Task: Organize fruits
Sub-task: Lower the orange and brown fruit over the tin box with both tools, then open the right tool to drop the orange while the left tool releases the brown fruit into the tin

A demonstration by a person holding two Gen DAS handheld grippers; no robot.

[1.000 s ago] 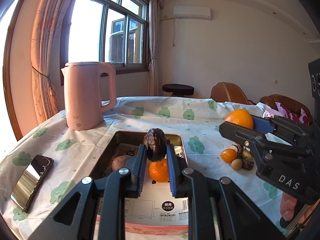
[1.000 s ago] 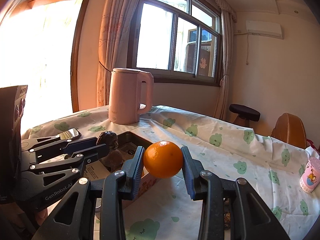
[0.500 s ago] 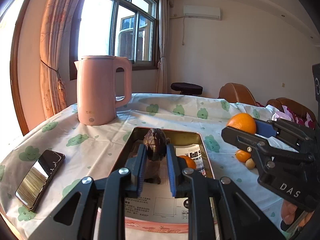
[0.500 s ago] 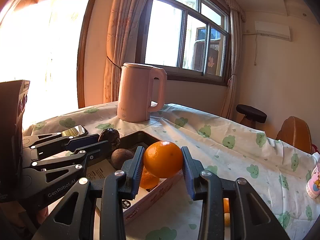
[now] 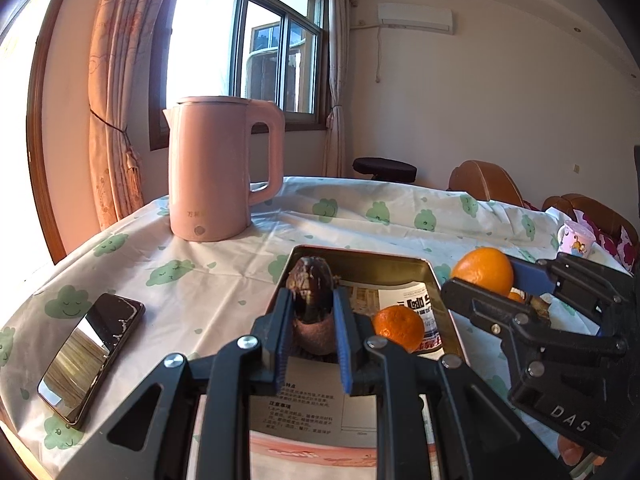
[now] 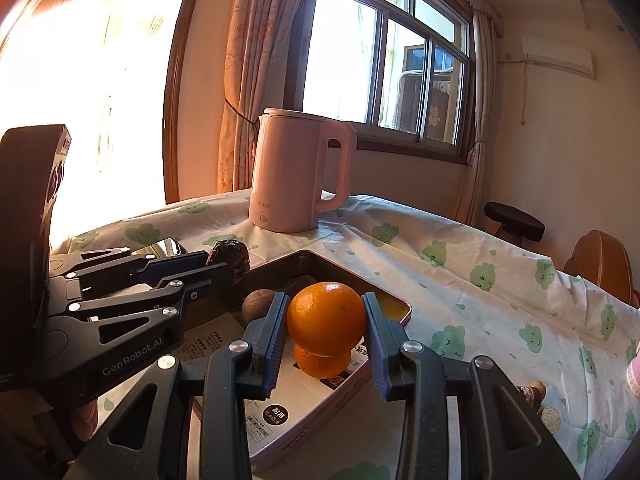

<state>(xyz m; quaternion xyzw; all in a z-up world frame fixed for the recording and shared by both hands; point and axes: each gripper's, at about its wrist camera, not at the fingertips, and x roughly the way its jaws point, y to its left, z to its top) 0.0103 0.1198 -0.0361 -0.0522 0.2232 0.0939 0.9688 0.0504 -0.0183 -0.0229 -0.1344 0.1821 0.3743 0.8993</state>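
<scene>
On the far left of the bench (image 5: 224,280) a phone (image 5: 90,354) is lying flat, and behind it a pink kettle (image 5: 216,172) is standing.

Next comes your left claw (image 5: 310,312). It is squeezing tight on a dark wrinkly fruit (image 5: 310,288). You are holding that fruit up over the near left part of the tin (image 5: 360,258). The fruit is standing tall between the pads, its long way going up and down. Just under it, a brown fruit (image 6: 258,306) is already lying in the tin. So the way to go looks like down, but a little to the side, or the two will bump.

In the middle of the tin a small orange (image 5: 398,328) is sitting on the paper.

Now your right claw (image 6: 326,330). It is clamped on a big orange (image 6: 326,318), with the pads pressing on both sides. You are holding it right above the small orange, over the right half of the tin. That is the thing to watch: straight down means landing on top of it. Free space is showing toward the back of the tin.

Far right, on the cloth, a few small fruits (image 6: 532,394) are waiting outside the tin. Your right hand is nearer to them.
</scene>
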